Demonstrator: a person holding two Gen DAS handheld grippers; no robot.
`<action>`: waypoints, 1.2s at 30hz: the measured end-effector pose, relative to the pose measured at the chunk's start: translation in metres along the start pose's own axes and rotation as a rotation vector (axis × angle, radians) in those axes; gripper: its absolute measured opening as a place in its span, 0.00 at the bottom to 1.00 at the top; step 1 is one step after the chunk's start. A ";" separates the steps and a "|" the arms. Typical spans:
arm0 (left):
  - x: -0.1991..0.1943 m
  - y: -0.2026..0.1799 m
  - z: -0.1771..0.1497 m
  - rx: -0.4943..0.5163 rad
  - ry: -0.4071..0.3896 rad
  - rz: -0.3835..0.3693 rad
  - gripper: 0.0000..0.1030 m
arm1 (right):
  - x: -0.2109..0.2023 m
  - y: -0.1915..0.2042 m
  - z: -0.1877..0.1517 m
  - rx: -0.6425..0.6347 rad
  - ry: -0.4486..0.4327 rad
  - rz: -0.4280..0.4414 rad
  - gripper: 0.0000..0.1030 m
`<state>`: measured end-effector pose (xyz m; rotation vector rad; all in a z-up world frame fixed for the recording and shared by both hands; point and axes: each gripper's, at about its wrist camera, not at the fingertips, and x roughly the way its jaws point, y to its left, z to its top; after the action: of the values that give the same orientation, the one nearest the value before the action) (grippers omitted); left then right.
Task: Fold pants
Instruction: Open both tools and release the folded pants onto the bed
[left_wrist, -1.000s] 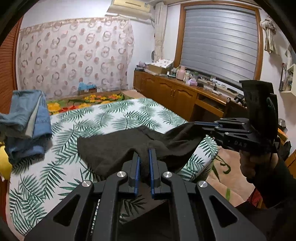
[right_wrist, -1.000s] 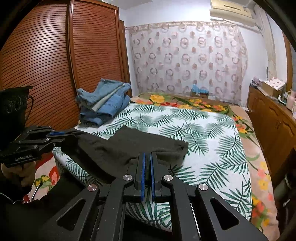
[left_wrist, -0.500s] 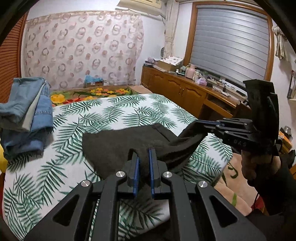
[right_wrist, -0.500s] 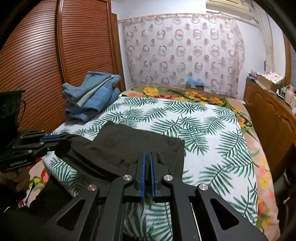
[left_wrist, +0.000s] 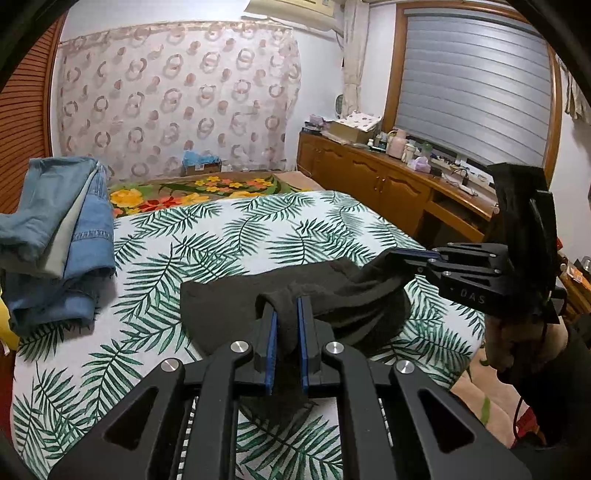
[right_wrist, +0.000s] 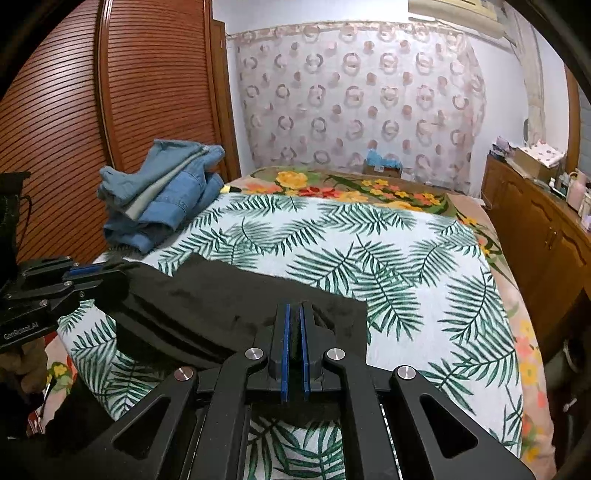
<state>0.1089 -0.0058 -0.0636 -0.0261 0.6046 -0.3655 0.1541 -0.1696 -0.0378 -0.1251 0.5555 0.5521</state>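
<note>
Dark grey-black pants (left_wrist: 332, 295) lie on the palm-leaf bedspread (left_wrist: 229, 236), near its front edge. My left gripper (left_wrist: 286, 314) is shut on a bunched edge of the pants, held just above the bed. My right gripper (right_wrist: 293, 314) is shut on the other end of the same edge. In the left wrist view the right gripper (left_wrist: 406, 254) shows at right, pinching the pants. In the right wrist view the left gripper (right_wrist: 96, 273) shows at left, pinching the pants (right_wrist: 221, 302). The cloth is stretched between them, with layers stacked beneath.
A pile of blue jeans (left_wrist: 62, 229) lies at the bed's left side, by the slatted wardrobe doors (right_wrist: 92, 129). A wooden sideboard (left_wrist: 388, 188) with bottles runs along the right. A flowered blanket (right_wrist: 351, 188) covers the far end of the bed.
Both grippers have carried the held pants edge forward over the bed and lower; the cloth now lies flatter and further onto the bedspread.
</note>
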 end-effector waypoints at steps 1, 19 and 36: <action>0.002 0.001 -0.001 -0.005 0.006 0.000 0.11 | 0.003 0.000 0.000 0.002 0.006 0.001 0.04; 0.006 0.011 -0.011 -0.024 0.026 0.018 0.55 | 0.031 -0.002 0.014 0.003 0.068 -0.034 0.11; 0.029 0.022 -0.028 -0.047 0.119 0.048 0.55 | 0.004 -0.010 -0.007 0.016 0.087 -0.089 0.44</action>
<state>0.1225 0.0071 -0.1051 -0.0348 0.7304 -0.3079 0.1587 -0.1777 -0.0458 -0.1586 0.6357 0.4576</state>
